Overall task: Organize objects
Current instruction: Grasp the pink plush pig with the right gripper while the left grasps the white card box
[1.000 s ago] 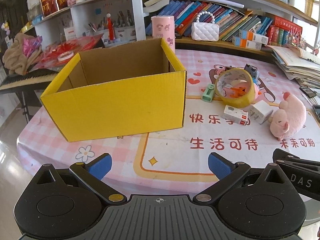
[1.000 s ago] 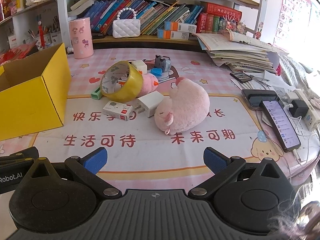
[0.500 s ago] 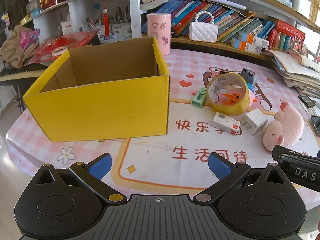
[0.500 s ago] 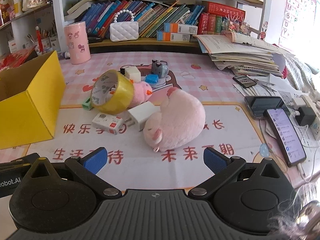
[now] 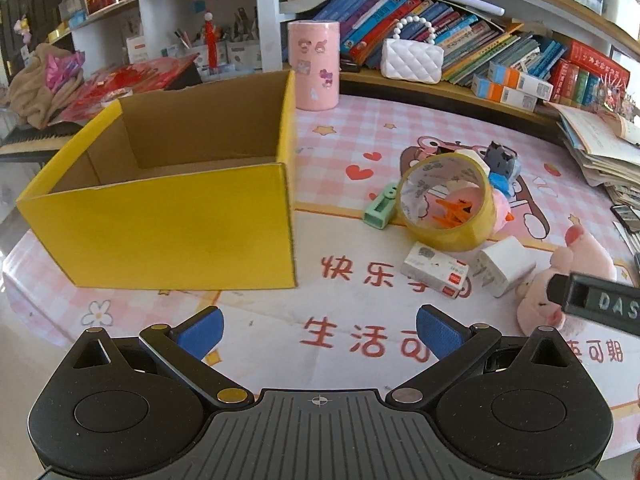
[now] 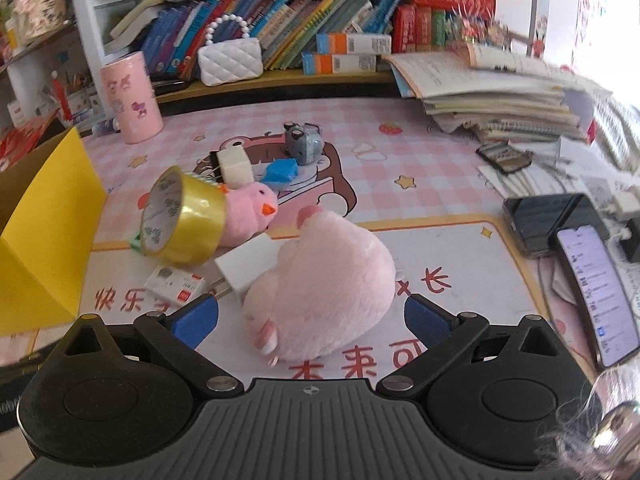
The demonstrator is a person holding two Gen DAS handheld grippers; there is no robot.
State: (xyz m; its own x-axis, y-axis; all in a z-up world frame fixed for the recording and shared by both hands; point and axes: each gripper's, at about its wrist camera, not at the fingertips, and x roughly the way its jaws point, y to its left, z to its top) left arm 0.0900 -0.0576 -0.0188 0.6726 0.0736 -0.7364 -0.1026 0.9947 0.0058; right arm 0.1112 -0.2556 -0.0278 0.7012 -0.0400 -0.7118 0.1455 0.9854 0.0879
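Yellow cardboard box (image 5: 172, 220), matt outside, raw brown inside, near the table's left edge | tape roll (image 6: 182, 226) glossy amber plastic film | pink plush toy (image 6: 328, 284) soft, fuzzy cloth | tablecloth (image 5: 360, 140) smooth printed sheet with slight sheen | white handbag (image 6: 230, 60) quilted, glossy, with pearly bead handle | phone (image 6: 596, 292) glassy screen

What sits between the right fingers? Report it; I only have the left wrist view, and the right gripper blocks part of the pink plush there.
Observer: The right gripper is open. The pink plush lies between its fingers, not yet gripped.
Operator: Report what lies to the right of the plush.
Observer: Two phones on the table: a dark phone farther back and a lit phone nearer, with its screen on.
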